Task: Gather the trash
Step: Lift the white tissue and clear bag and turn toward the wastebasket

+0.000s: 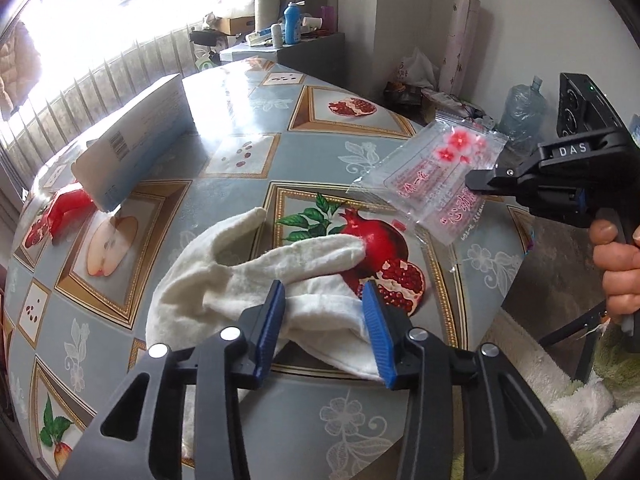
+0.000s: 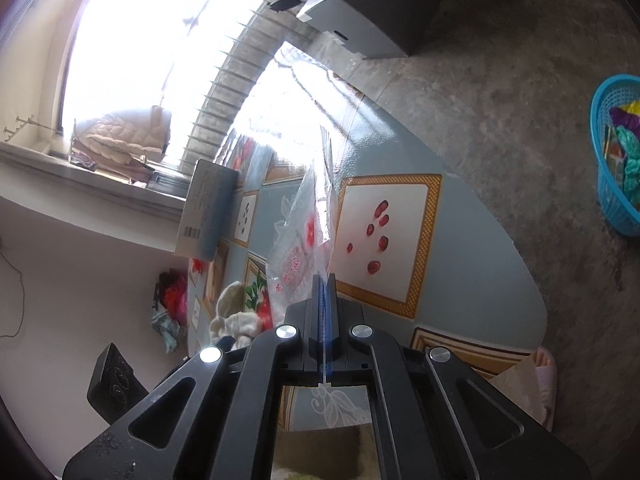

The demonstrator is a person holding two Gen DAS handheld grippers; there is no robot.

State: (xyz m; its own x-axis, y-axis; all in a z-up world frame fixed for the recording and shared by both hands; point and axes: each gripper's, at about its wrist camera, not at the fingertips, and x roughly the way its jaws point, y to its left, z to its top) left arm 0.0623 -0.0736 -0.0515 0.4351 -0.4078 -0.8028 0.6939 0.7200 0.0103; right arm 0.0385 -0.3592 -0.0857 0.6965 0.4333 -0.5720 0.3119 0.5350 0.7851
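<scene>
A white cloth glove (image 1: pixel 240 272) lies crumpled on the fruit-patterned table (image 1: pixel 316 420). My left gripper (image 1: pixel 324 286) stands open just above it, blue pads on either side of a fold without pressing it. My right gripper (image 1: pixel 476 180), held by a hand (image 1: pixel 620 276) at the right, is shut on a clear plastic bag (image 1: pixel 432 176) with red flower print, lifted off the table. In the right wrist view the bag (image 2: pixel 300 248) sticks out edge-on from the right gripper (image 2: pixel 324 280), and the glove (image 2: pixel 232 320) shows at lower left.
A white and blue carton (image 1: pixel 136 140) lies at the table's left, with a red wrapper (image 1: pixel 66 208) under its near end. A blue basket (image 2: pixel 616 160) with coloured scraps stands on the floor beyond the table (image 2: pixel 460 260). Clutter fills a far cabinet (image 1: pixel 288 44).
</scene>
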